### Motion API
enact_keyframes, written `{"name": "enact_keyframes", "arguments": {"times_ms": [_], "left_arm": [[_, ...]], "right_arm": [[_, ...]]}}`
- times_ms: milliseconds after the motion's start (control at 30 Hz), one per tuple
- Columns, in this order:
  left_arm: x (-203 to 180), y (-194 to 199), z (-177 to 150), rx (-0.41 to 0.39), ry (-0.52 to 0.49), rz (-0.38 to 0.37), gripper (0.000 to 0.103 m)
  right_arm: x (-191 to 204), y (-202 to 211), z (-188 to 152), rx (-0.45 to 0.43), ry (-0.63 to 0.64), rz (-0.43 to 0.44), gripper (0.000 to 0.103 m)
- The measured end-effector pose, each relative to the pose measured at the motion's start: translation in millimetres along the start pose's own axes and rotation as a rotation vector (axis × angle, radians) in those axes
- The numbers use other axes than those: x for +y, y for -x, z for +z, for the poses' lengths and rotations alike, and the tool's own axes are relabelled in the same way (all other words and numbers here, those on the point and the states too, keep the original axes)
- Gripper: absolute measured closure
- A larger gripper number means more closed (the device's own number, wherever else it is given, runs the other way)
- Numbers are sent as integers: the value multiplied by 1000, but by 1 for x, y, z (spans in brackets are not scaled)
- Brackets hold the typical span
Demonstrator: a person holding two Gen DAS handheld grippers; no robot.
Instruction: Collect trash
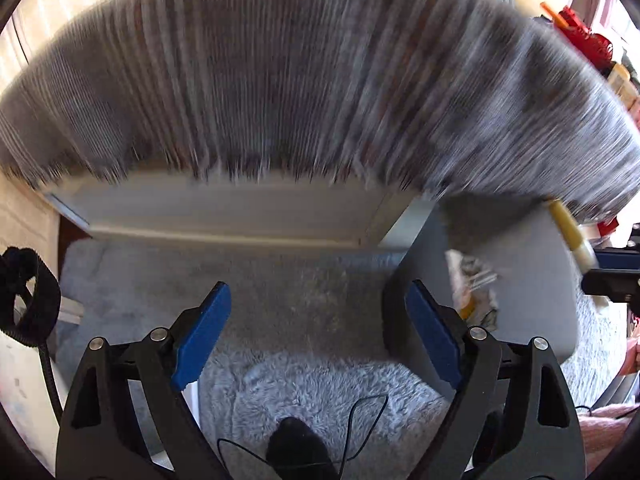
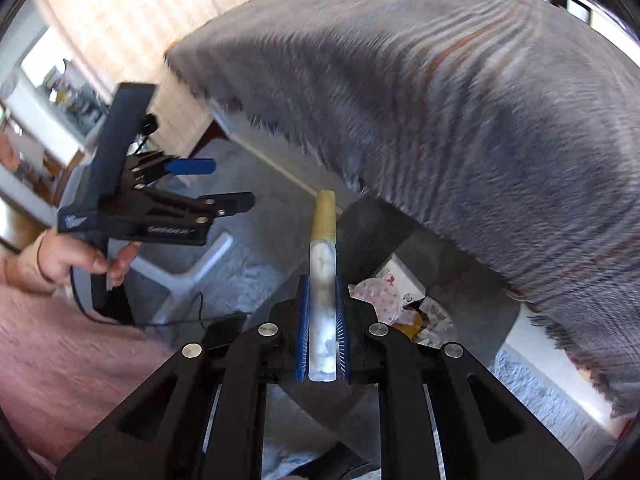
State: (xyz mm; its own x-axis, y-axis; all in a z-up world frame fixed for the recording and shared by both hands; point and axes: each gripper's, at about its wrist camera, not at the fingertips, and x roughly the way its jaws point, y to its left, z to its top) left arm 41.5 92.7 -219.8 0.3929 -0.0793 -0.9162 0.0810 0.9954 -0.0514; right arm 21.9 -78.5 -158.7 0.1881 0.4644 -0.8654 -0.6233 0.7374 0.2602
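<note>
A grey striped blanket (image 2: 460, 128) drapes over the bed. Below it stands the grey bin (image 2: 480, 308), wrappers (image 2: 400, 292) inside. My right gripper (image 2: 323, 320) points over the bin, fingers pinching a yellow-capped tube (image 2: 323, 312). My left gripper (image 1: 316, 336) hangs above the carpet (image 1: 320, 304), fingers spread, nothing between them.

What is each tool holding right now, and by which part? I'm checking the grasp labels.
The right tool grips a clear tube with a yellow cap by its clear lower body, cap end free. The left tool is open, holding nothing.
</note>
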Motion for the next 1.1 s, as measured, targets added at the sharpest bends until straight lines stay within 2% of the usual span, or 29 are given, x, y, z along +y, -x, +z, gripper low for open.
{"name": "enact_keyframes", "arguments": {"times_ms": [267, 433, 667, 1000, 1033, 1067, 1100], "left_arm": [[8, -63, -29, 52, -4, -2, 22], [15, -102, -34, 84, 10, 3, 23], [20, -165, -51, 197, 26, 6, 23], [15, -229, -62, 318, 32, -14, 23], [14, -233, -62, 325, 31, -18, 30], [13, -237, -64, 335, 28, -28, 47], [12, -241, -65, 346, 23, -34, 55]], "right_arm": [[-2, -34, -24, -11, -2, -18, 89], [-12, -47, -33, 7, -115, -51, 89], [-28, -52, -44, 29, -155, -146, 89], [-47, -56, -52, 49, -183, -173, 89], [-50, -58, -54, 53, -193, -177, 89], [-52, -59, -55, 57, -202, -181, 89], [-55, -62, -57, 60, -210, -184, 89]]}}
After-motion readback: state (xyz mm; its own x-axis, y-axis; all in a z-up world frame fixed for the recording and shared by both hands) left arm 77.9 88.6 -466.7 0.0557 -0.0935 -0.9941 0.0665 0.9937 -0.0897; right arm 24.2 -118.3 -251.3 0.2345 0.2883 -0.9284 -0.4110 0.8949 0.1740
